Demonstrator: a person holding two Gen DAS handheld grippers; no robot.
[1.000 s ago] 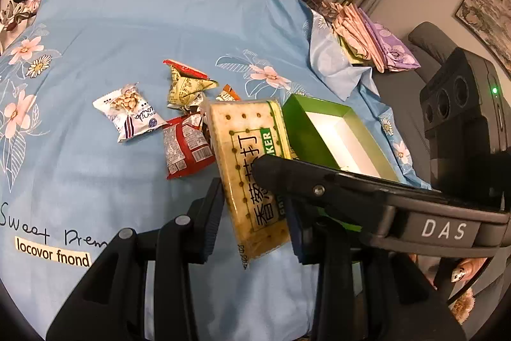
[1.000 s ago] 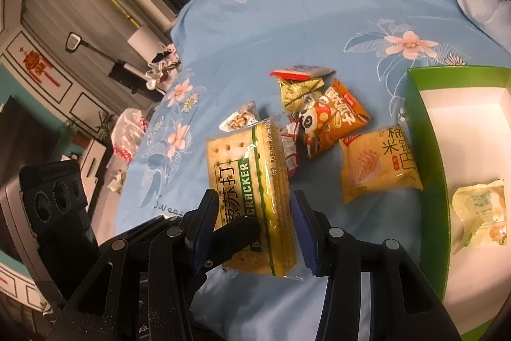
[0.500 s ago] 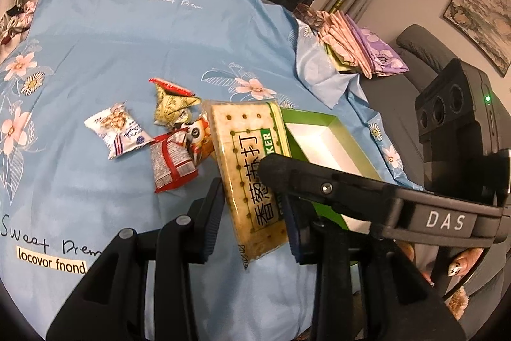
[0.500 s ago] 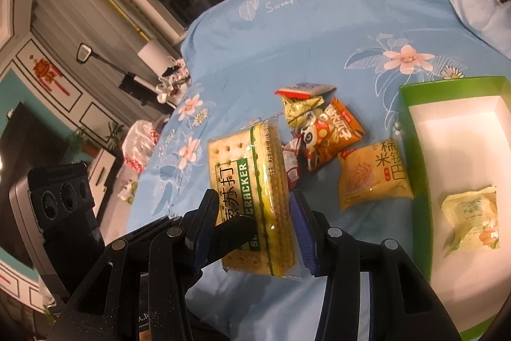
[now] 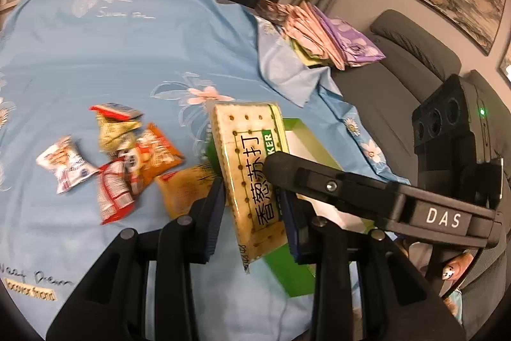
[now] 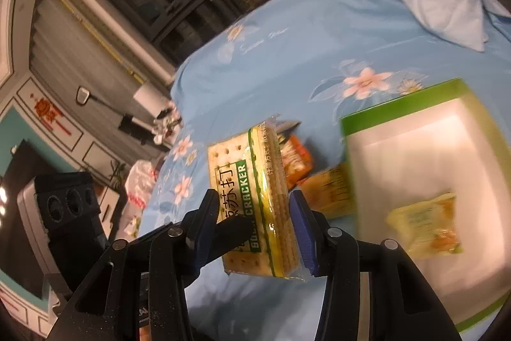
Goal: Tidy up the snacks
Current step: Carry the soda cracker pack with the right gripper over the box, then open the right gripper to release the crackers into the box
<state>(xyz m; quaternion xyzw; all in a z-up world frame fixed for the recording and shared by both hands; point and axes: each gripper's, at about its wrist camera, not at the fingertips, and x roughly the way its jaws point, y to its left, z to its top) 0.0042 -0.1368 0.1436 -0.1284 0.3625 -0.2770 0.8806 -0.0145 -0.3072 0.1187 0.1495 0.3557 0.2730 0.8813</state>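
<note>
Right wrist view: both the left claw [image 5: 252, 213] and right claw [image 6: 255, 213] clamp the cracker pack [image 6: 252, 181]; keep both grips level, lower it flat into the green box [image 6: 399, 107]

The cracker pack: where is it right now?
The cracker pack is off the bedsheet, clamped by both claws, left and right, just left of the green box.

A clear-wrapped soda cracker pack [image 5: 252, 171] is held tilted above the blue cloth. Small snack packets [image 5: 127, 155] are clustered nearby; one yellow packet [image 6: 424, 224] is lying inside the green-rimmed box [image 6: 399, 103].
</note>
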